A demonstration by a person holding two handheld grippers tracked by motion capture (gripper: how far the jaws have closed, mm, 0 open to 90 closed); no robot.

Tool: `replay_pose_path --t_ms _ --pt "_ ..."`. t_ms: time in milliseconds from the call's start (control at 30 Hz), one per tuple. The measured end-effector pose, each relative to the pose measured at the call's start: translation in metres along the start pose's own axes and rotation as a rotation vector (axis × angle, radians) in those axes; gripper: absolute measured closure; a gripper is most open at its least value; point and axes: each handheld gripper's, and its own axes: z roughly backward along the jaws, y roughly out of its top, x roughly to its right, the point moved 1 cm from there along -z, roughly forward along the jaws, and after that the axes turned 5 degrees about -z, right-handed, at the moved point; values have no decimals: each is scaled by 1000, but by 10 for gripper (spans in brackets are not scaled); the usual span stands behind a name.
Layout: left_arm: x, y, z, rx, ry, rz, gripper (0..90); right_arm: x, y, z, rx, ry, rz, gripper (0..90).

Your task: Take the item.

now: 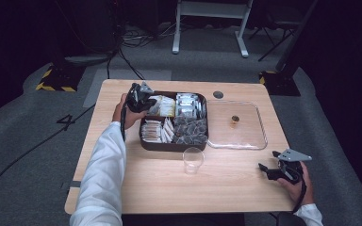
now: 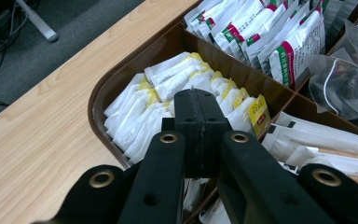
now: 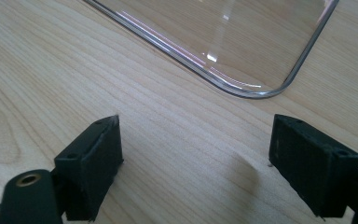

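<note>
The tabletop (image 1: pixel 136 188) lies bare along its whole near half, from 7 to 5 o'clock, with open wood on every side of the clear cup (image 1: pixel 193 160) that stands alone just below the brown divided tray (image 1: pixel 143 141). The tray sits at centre, toward 12 o'clock, and a clear lid (image 1: pixel 259 136) lies flat just beside its right edge, a small brown knob (image 1: pixel 235 120) at the lid's middle. At the tray's 10 o'clock corner the left hand-held gripper (image 1: pixel 147 104) reaches over the rim; the left gripper view shows its jaws clenched together, pad against pad, just above the white-and-yellow sachets (image 2: pixel 168 84) packed in that rounded corner compartment, and I cannot tell whether anything is pinched between them. That view also shows the red-and-green labelled packets (image 2: pixel 279 46) in the next compartment and clear bags of dark contents (image 2: pixel 345 84) beyond a divider, blurred from above. The right hand-held gripper (image 1: pixel 267 170) rests low at 4 o'clock near the tabletop's edge; in the right gripper view its jaws stand released and wide, bare wood between them, with the lid's rounded corner (image 3: pixel 270 88) ahead and apart.
</note>
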Motion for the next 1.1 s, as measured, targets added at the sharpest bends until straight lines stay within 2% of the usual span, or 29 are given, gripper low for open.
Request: replay_pose_path --t_ms 133,233,333,467,533,633,667,700,733,800,933,1000,1067,1100 --pt "3 1 -5 -3 -9 -4 891 0 0 0 0 0 0 175" --pt "5 2 -8 -20 -16 -22 869 0 0 0 0 1 0 175" --pt "4 1 -10 -33 -18 -18 837 0 0 0 1 0 0 175" --pt "4 -3 -12 -38 -28 -18 838 0 0 0 2 -1 2 175" --pt "3 -4 -13 -52 -16 -18 839 0 0 0 2 -1 2 175" --pt "2 -5 -13 -51 -8 -16 748 0 0 0 2 0 2 175" --pt "3 -4 -12 -33 -26 -11 804 0 0 0 2 0 2 175" --pt "4 -3 -10 -37 -25 -23 840 0 0 0 2 0 2 175" --pt "5 -2 -10 -39 -6 -34 852 0 0 0 2 0 2 175" --pt "5 0 -8 -38 -9 -49 893 0 0 0 2 -1 2 175" --pt "5 0 -6 -41 -18 -53 899 0 0 0 3 0 2 175" --pt "5 0 -2 -27 -20 -41 899 0 0 0 2 0 2 175" --pt "5 -2 -2 -34 -10 -54 900 0 0 0 2 0 1 175" --pt "5 -3 -2 -36 -15 -48 900 0 0 0 2 0 1 175"
